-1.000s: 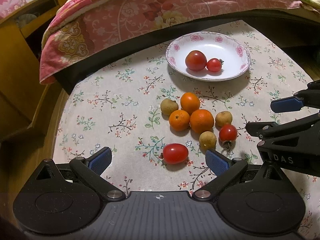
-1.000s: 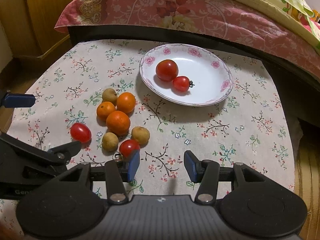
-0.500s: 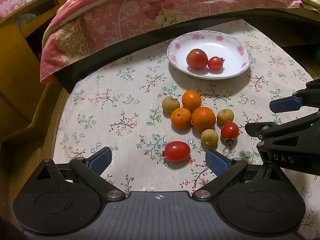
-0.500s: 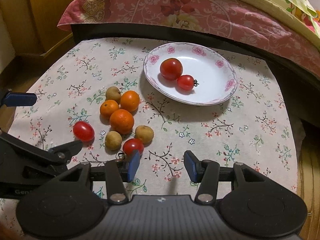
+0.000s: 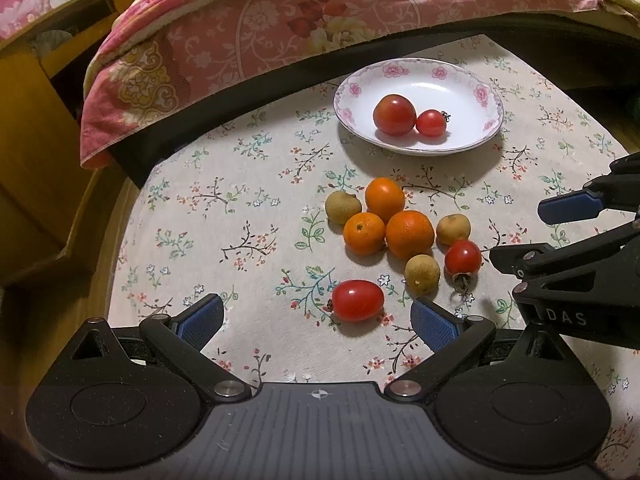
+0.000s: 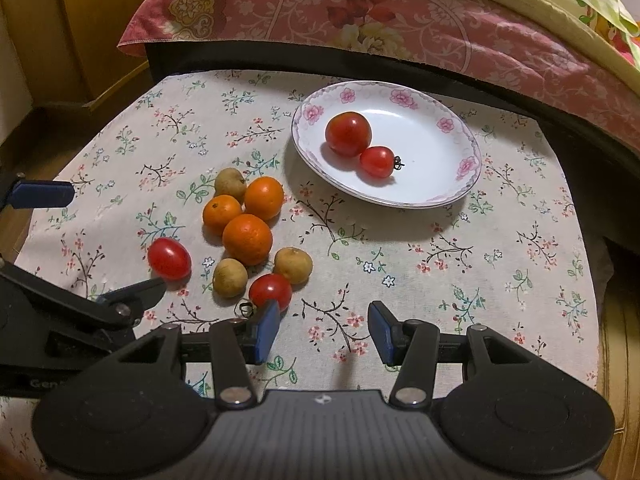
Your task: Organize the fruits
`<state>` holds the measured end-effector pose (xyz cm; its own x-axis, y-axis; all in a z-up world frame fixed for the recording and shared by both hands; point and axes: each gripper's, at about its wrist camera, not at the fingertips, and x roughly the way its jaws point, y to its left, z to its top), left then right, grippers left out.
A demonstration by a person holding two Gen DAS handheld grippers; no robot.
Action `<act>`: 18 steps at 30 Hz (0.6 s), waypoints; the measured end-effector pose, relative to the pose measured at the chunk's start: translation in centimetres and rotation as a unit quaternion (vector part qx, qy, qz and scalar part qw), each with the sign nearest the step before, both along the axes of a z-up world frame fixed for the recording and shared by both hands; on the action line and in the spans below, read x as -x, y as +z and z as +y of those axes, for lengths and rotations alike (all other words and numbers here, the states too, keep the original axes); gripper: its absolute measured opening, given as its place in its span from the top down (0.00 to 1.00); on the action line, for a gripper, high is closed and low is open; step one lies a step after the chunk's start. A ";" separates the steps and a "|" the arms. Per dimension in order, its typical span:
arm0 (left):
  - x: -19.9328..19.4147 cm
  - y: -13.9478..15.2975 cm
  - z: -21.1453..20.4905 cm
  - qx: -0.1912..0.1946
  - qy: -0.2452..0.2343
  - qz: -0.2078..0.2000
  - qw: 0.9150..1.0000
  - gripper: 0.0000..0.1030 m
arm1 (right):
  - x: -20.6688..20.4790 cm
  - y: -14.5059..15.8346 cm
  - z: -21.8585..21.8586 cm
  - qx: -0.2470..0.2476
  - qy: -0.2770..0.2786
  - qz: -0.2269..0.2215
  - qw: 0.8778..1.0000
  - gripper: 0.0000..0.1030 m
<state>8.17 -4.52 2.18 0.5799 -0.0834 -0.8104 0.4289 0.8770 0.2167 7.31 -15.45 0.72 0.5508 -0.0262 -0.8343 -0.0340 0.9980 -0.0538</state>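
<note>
A white flowered plate (image 5: 486,98) (image 6: 440,128) holds two red tomatoes (image 5: 394,115) (image 6: 348,134). On the floral cloth lie three oranges (image 5: 409,234) (image 6: 247,239), three brown longans (image 5: 422,274) (image 6: 229,277) and two loose tomatoes: an oval one (image 5: 357,300) (image 6: 169,258) and a round one (image 5: 463,258) (image 6: 270,290). My left gripper (image 5: 318,322) is open and empty, the oval tomato just ahead between its fingers. My right gripper (image 6: 323,332) is open and empty, its left fingertip by the round tomato.
A bed with a pink floral quilt (image 5: 280,32) (image 6: 400,12) borders the table's far side. Wooden furniture (image 5: 36,128) stands at the left. The table edge drops off at the right (image 6: 600,280).
Both grippers have moved slightly forward toward the fruit; the fruit sits a little nearer in both views. No fruit has moved.
</note>
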 end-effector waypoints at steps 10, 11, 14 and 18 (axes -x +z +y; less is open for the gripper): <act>0.2 0.2 0.1 0.002 -0.005 -0.002 1.000 0.02 | 0.0 0.0 -0.1 -0.003 0.003 0.000 1.000 0.54; 0.3 0.2 0.3 0.005 -0.007 -0.004 1.000 0.02 | 0.0 0.0 -0.1 -0.004 0.005 0.000 1.000 0.53; 0.6 0.3 0.9 0.007 -0.012 -0.012 1.000 0.02 | 0.2 0.1 -0.2 -0.009 0.013 -0.006 1.000 0.51; 0.7 0.1 1.8 0.013 -0.014 -0.012 1.000 0.02 | 0.3 0.1 -0.2 -0.013 0.027 -0.010 0.999 0.51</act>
